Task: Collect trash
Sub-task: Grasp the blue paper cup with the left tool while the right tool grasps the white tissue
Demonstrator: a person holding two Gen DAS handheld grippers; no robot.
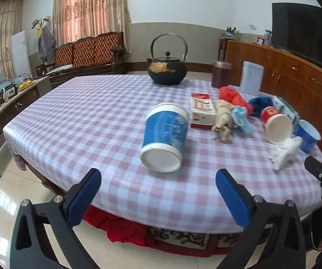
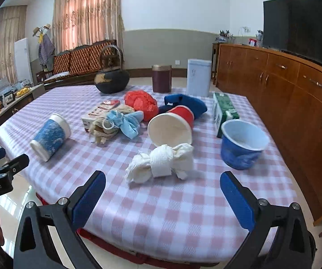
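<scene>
Your left gripper (image 1: 158, 192) hangs at the near table edge, fingers wide apart and empty, pointed at the blue cup (image 1: 164, 136), which lies on its side with its base toward you. Your right gripper (image 2: 162, 196) sits further right along the same edge, fingers likewise spread and holding nothing, facing the tissue wad (image 2: 161, 162) just ahead on the tablecloth (image 2: 161, 219). Trash on the checked cloth, left to right in your right view: blue cup on its side, well apart from the rest; flat red-and-white box (image 2: 100, 112) with a beige crumpled bag (image 2: 104, 130) against it; blue face mask (image 2: 125, 121) touching the bag; red plastic bag (image 2: 142, 104) behind the mask; red cup (image 2: 172, 126) tipped over, mouth toward you, just behind the tissue wad; dark blue cloth (image 2: 187, 105) behind the red cup; green carton (image 2: 224, 112) lying flat at the right; blue bowl (image 2: 242, 144) upright, just in front of the carton. At the far side of the table stand a black teapot (image 1: 167, 70), a maroon tin (image 1: 221, 74) and a white tin (image 1: 251, 77), all upright. Each gripper shows at the edge of the other's view. A wooden cabinet (image 2: 295, 103) runs along the right wall; a bench (image 1: 89, 53) stands under the curtains (image 1: 91, 11).
</scene>
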